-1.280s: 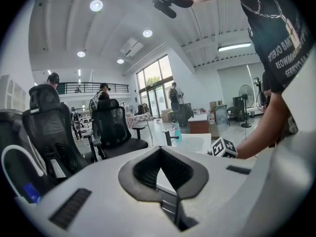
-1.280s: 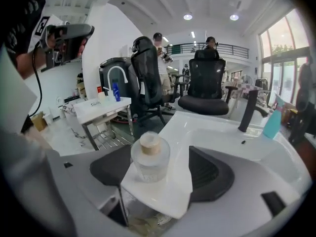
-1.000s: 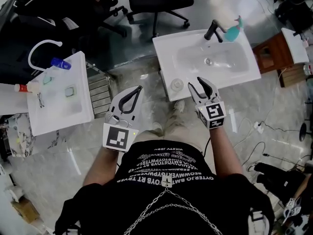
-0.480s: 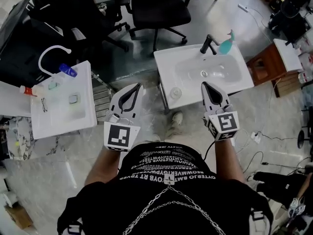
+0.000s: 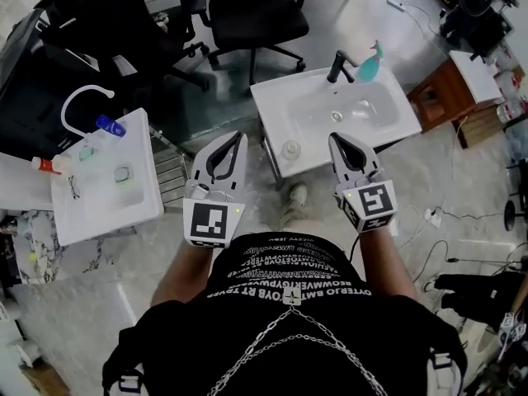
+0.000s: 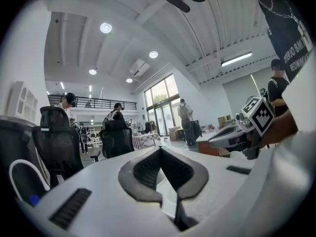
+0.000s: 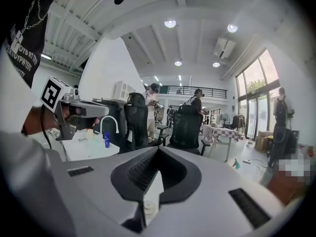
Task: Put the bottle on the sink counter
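A blue bottle (image 5: 110, 125) lies at the back of the white sink counter (image 5: 91, 213) on the left, beside its white arched tap (image 5: 76, 97); the right gripper view shows this blue bottle (image 7: 106, 139) too. A teal pump bottle (image 5: 370, 63) stands by the black tap (image 5: 337, 65) of the middle sink (image 5: 280, 97). My left gripper (image 5: 240, 136) (image 6: 160, 148) is shut and empty, held in the air between the two sinks. My right gripper (image 5: 333, 138) (image 7: 158, 148) is shut and empty over the middle sink's front edge.
A red-capped bottle (image 5: 45, 165) sits at the left counter's far corner. A small clear round thing (image 5: 290, 148) rests on the middle sink's front left corner. Black office chairs (image 5: 247, 11) stand behind the sinks, a brown wooden stand (image 5: 441, 97) to the right, and cables lie on the floor.
The right gripper's jaws stood apart a second ago and are shut now. Both grippers stay in front of the body, and the head view has shifted slightly.
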A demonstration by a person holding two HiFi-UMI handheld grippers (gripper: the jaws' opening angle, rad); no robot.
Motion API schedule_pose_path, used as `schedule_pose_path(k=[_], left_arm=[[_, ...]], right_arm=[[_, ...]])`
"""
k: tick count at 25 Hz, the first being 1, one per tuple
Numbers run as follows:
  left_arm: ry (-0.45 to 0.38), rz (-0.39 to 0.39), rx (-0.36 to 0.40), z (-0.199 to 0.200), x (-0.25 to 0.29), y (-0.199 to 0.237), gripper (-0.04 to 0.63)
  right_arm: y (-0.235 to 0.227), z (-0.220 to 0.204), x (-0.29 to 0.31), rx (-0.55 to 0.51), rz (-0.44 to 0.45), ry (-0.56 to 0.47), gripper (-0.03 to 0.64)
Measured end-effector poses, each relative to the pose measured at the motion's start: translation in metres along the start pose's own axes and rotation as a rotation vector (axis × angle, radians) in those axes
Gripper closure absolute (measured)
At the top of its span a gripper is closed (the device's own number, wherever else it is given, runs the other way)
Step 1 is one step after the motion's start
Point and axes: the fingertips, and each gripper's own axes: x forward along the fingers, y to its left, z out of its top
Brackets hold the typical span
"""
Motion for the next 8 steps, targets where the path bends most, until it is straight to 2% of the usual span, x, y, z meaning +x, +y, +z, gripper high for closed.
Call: schedule_pose_path(k=[8], left_arm=[[-0.002, -0.024, 0.001, -0.005, 0.017, -0.003, 0.589]], right_arm=[[-0.009, 0.009, 0.008, -0.029, -0.008, 0.005, 0.621]])
